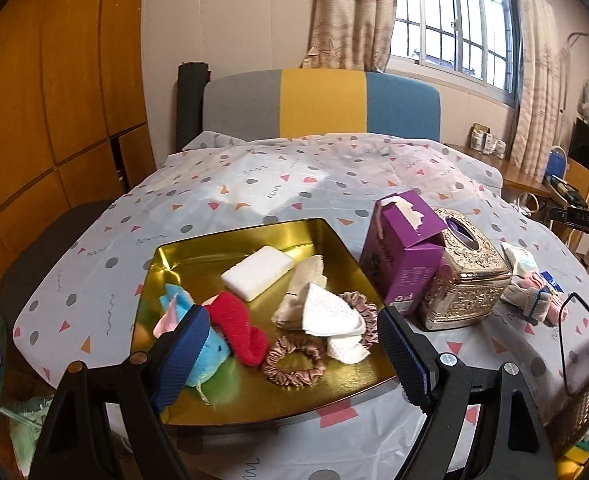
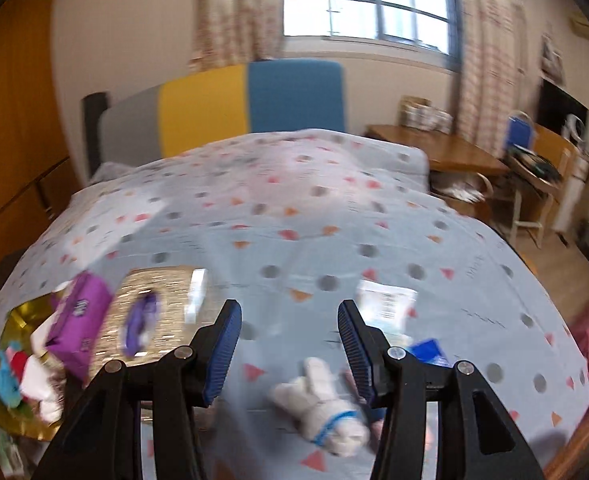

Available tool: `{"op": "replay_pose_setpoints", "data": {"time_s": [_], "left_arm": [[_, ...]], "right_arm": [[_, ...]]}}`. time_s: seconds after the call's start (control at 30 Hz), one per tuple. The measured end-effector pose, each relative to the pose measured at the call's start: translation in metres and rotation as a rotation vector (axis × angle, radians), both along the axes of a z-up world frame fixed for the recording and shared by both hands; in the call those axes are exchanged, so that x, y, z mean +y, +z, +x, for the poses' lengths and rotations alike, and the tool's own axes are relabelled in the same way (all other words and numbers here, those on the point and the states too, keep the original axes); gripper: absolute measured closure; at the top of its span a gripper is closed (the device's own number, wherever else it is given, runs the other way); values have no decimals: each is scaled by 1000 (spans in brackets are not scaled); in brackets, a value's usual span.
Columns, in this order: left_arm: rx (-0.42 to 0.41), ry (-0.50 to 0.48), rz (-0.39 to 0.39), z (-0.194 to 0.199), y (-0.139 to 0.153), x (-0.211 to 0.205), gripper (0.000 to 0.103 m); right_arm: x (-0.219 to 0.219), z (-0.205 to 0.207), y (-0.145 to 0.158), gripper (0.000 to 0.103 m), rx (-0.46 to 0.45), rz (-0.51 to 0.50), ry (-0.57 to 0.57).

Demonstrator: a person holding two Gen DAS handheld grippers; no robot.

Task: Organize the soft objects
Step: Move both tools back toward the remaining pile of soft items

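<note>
Soft items (image 1: 250,312) on gold tray (image 1: 334,240)

Black arms, silver screws — ribbed blue fingers (image 1: 186,356) throughout.

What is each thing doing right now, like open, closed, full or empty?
Left gripper: open, empty.
Right gripper: open, empty.
Gold tray: holding soft things.
Purple tissue box: torn open on top.
Rolled white sock: bundled, lying outside the tray.
Window curtains: drawn aside.
</note>
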State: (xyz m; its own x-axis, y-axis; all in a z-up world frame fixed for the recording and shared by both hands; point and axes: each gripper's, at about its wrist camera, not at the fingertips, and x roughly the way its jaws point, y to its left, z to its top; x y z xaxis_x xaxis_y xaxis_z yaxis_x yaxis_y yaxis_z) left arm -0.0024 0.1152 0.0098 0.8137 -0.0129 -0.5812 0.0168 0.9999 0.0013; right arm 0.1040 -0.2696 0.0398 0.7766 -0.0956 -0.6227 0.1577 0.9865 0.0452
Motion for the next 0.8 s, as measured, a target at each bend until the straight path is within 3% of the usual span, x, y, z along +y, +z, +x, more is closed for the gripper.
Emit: {"op": "replay_pose_setpoints", "data": {"time_s": [0.5, 0.8], "left_arm": [[-17, -126, 49, 11, 15, -46, 17], [-19, -261, 54, 27, 27, -96, 17]], "right_arm": [[-112, -4, -38, 52, 29, 75, -349], [-138, -14, -52, 52, 14, 171, -441]]}}
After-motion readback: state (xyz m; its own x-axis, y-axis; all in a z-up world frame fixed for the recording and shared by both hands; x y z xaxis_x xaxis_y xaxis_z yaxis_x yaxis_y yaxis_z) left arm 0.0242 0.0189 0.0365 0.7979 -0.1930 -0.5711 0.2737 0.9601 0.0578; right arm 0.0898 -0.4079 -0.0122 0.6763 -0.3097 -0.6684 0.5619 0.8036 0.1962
